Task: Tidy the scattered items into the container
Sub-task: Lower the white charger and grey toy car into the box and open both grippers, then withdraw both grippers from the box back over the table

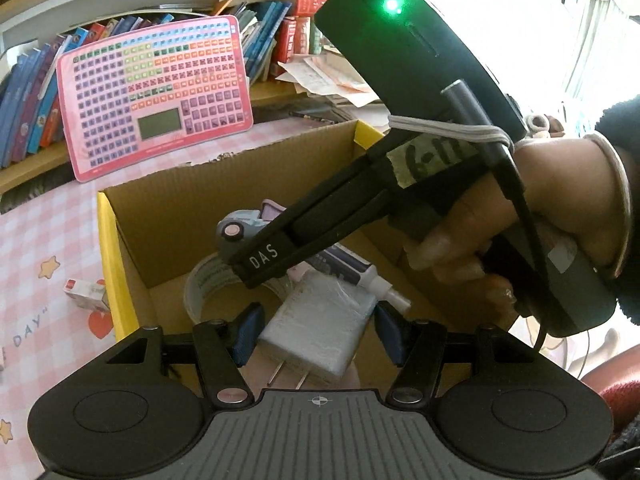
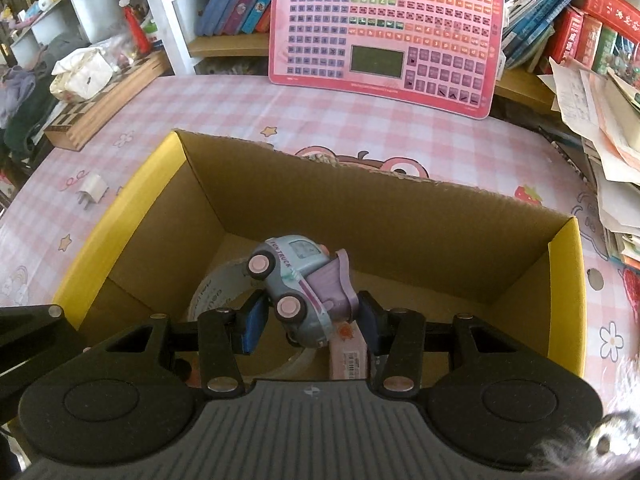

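Right wrist view: your right claw point(image 2: 312, 326) pinches the toy car point(image 2: 294, 280) low inside the box point(image 2: 120, 216). Your left claw point(image 1: 316, 330) stands spread around the charger point(image 1: 320, 332) in there. Tape and a tube are in; a plug point(image 2: 93, 191) left of the box remains.

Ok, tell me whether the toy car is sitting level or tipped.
Tipped. The toy car is tilted nose-up inside the cardboard box, both side wheels facing the camera, its rear between the right hand-held gripper pads.
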Demonstrator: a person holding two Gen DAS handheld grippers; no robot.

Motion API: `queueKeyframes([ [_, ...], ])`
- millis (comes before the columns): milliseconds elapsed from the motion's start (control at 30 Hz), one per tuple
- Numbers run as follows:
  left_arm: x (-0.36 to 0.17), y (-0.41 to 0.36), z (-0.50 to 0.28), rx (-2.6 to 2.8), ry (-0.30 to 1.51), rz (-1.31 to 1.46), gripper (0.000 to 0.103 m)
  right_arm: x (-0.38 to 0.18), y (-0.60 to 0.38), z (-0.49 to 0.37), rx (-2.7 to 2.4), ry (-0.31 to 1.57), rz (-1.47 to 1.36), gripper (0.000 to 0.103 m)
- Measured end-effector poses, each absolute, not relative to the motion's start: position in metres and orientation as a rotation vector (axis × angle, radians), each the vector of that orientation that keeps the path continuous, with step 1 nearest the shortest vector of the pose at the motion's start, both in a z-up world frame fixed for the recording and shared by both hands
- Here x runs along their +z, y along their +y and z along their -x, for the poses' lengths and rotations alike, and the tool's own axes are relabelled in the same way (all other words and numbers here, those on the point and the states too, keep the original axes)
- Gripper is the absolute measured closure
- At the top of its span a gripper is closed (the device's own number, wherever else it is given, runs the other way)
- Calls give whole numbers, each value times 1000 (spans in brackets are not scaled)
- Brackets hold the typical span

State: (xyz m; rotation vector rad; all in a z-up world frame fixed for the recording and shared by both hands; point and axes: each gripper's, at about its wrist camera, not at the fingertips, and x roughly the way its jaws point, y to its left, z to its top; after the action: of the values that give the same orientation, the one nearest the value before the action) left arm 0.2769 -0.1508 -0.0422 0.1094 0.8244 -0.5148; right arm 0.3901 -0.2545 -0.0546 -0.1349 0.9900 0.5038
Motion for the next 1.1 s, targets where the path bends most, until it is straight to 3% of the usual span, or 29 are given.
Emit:
queueKeyframes([
  [200, -38, -153, -272, -502, 808, -110, 24, -49, -257, -385, 519, 972, 108, 48],
  [367, -30, -154, -265, -487, 773, -128, 21, -38, -260, -379, 514, 941, 75, 39],
  [767, -6, -149, -237, -460, 690, -153, 21, -19, -264, -353, 508, 872, 53, 36],
  [1100, 12, -127, -213, -434, 633, -120, 14, 4, -274, -320, 450, 783, 41, 34],
])
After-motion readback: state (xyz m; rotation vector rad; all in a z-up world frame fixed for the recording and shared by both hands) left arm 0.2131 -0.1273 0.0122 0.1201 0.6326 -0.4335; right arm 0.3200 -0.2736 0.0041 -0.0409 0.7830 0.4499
